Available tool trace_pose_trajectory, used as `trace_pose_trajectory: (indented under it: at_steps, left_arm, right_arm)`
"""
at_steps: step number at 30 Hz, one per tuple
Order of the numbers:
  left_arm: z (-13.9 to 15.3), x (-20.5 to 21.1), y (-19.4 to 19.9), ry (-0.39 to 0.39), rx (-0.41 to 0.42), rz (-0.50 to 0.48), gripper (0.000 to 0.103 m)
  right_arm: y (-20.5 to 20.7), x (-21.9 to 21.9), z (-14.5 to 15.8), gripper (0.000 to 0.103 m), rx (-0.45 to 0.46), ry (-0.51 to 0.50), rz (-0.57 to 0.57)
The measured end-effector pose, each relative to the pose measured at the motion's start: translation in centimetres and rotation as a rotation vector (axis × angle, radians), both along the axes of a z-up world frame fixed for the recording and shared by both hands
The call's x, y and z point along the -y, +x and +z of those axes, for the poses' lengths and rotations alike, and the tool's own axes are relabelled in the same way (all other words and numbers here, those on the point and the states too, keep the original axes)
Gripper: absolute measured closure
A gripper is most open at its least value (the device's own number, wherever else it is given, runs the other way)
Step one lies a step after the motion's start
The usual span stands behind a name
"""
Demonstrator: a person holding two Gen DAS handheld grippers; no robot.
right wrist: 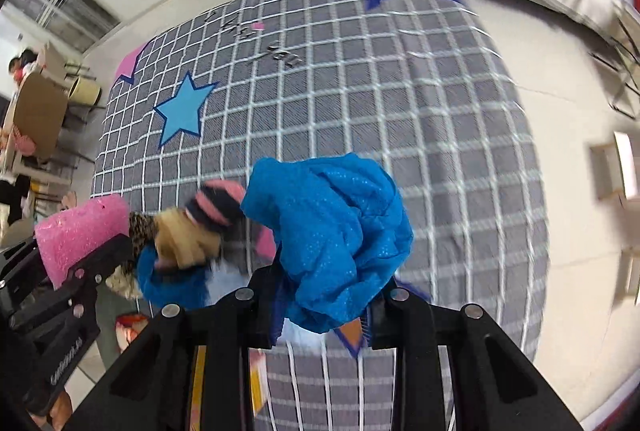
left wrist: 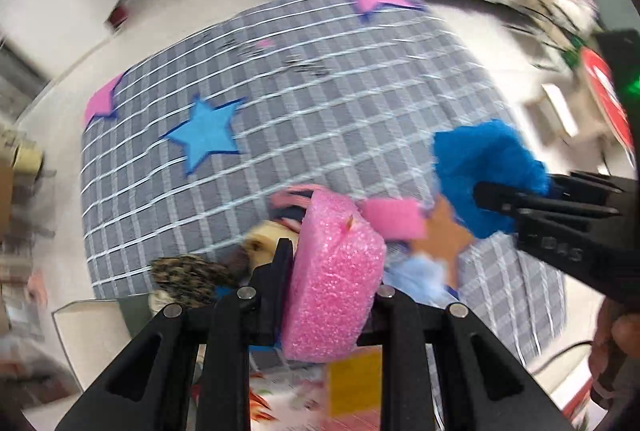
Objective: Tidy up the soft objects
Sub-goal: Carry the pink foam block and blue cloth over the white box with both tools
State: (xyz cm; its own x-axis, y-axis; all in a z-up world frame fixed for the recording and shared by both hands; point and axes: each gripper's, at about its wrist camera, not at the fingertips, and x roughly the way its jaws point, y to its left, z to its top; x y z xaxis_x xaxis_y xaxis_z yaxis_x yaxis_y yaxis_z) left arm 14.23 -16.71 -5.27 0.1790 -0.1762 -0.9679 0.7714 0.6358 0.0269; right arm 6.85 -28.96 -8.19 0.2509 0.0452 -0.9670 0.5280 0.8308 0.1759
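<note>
Left hand-held gripper [left wrist: 326,263] clamps a pink sponge [left wrist: 334,271]; right hand-held gripper [right wrist: 324,295] clamps blue cloth [right wrist: 336,231]. The checked rug [right wrist: 400,111] beyond lies open; the nearby pile is blurred.

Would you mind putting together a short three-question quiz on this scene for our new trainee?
1. True or false: the left gripper is shut on the pink sponge.
2. What does the right gripper hold? A) a yellow towel B) the blue sparkly cloth C) nothing
3. What colour is the star printed whole on the checked mat, far from both grippers?

Key: 1 true; 2 B; 3 blue.
</note>
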Motion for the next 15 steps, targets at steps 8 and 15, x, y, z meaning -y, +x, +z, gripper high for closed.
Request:
trace_pose_trajectory:
  at_steps: [8, 15]
  left_arm:
    - [2.5, 0.2, -10.6, -0.048, 0.013, -0.234, 0.078]
    - [4.4, -3.8, -17.9, -0.065, 0.05, -0.314, 0.078]
  right_arm:
    - [-10.1, -0.7, 0.4, 0.072, -0.048, -0.014, -0.124]
    - [-16.8, -4.7, 0.9, 0.072, -0.096, 0.02, -0.095]
